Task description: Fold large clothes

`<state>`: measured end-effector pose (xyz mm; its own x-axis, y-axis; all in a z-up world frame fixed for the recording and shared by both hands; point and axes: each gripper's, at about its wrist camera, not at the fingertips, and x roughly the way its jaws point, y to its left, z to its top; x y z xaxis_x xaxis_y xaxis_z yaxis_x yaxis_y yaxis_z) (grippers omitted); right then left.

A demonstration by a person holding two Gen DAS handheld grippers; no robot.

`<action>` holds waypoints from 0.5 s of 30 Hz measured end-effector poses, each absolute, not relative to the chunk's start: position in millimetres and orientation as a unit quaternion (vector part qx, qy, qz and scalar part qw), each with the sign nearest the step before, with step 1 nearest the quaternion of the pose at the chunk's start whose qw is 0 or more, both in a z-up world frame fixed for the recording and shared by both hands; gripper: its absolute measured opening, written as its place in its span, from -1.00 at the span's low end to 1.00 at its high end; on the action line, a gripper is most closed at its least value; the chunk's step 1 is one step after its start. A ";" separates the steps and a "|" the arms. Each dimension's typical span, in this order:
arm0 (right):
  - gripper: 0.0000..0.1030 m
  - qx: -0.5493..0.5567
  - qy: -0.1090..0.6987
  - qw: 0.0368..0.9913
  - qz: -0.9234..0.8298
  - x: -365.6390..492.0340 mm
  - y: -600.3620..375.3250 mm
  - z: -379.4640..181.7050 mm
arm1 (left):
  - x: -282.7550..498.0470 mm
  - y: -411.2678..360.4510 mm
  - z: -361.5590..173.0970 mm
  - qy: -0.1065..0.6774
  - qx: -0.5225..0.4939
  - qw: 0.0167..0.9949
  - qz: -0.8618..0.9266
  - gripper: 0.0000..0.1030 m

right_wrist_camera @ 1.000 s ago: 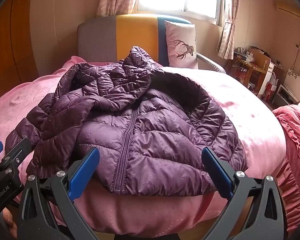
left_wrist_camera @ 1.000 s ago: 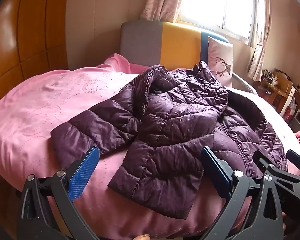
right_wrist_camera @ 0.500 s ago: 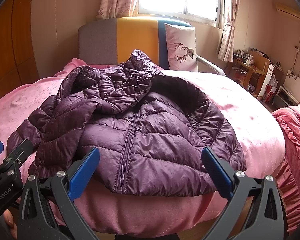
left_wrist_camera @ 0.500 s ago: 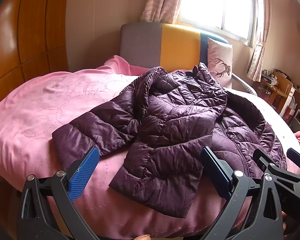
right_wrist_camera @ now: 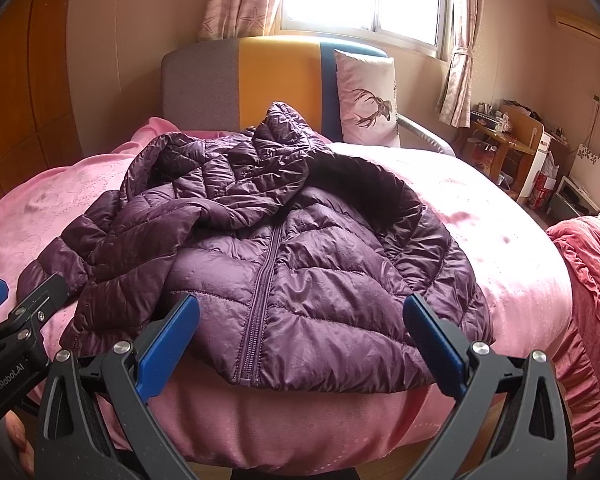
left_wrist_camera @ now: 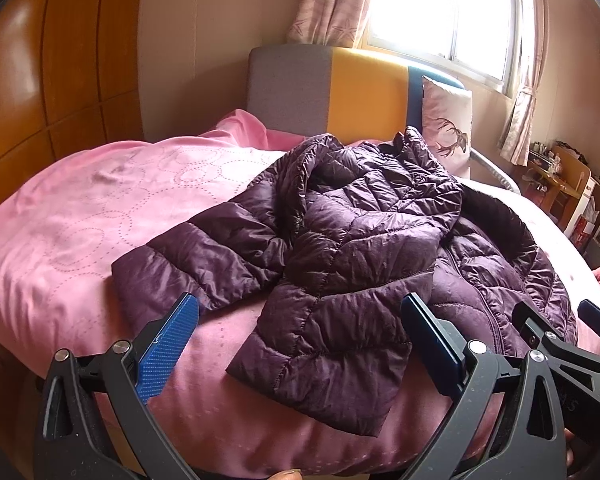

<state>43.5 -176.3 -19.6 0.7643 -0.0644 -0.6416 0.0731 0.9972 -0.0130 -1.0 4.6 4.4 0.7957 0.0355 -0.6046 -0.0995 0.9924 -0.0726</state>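
The purple quilted puffer jacket (right_wrist_camera: 292,272) lies rumpled on the pink bedspread (right_wrist_camera: 512,264), front up and zipped, its hem near the foot edge of the bed closest to both grippers. One sleeve (left_wrist_camera: 336,344) is thrown across the body toward the hem, the other (left_wrist_camera: 196,264) trails out onto the bedspread; the hood (right_wrist_camera: 284,128) is bunched toward the headboard (right_wrist_camera: 240,80). It looks light, puffy and springy, with a glossy shell that is likely slippery, so a shallow pinch would probably slide off. A deep bite on a stitched seam, the hem corners or a cuff seems the safer hold, and folds will likely spring back unless pressed flat. The left gripper (left_wrist_camera: 300,344) hangs just short of the crossed sleeve, fingers wide apart and holding nothing. The right gripper (right_wrist_camera: 300,344) is likewise spread and empty, short of the hem at the zipper's (right_wrist_camera: 260,300) end. Hidden: the jacket's back and the far shoulder under the heaped hood. A deer-print pillow (right_wrist_camera: 368,96) leans on the headboard; the cluttered desk (right_wrist_camera: 500,136) beyond is too small to read.
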 end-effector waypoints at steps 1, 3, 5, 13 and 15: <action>0.96 0.007 0.342 0.939 -0.036 43.5 -176.3 -19.6 | -1.0 4.9 4.4 0.317 -0.051 0.946 0.036 0.94; 0.96 0.008 0.340 0.940 -0.032 42.9 -176.0 -19.2 | -1.6 4.9 3.9 0.317 -0.050 0.947 0.036 0.94; 0.96 0.008 0.338 0.941 -0.029 41.9 -174.9 -18.4 | -1.6 5.1 3.9 0.317 -0.050 0.946 0.036 0.94; 0.96 0.006 0.334 0.943 -0.017 39.5 -171.7 -17.1 | -1.9 9.4 3.0 0.316 -0.054 0.947 0.039 0.94; 0.96 0.007 0.332 0.943 -0.013 38.8 -170.9 -16.5 | -2.0 11.0 2.2 0.316 -0.056 0.946 0.040 0.94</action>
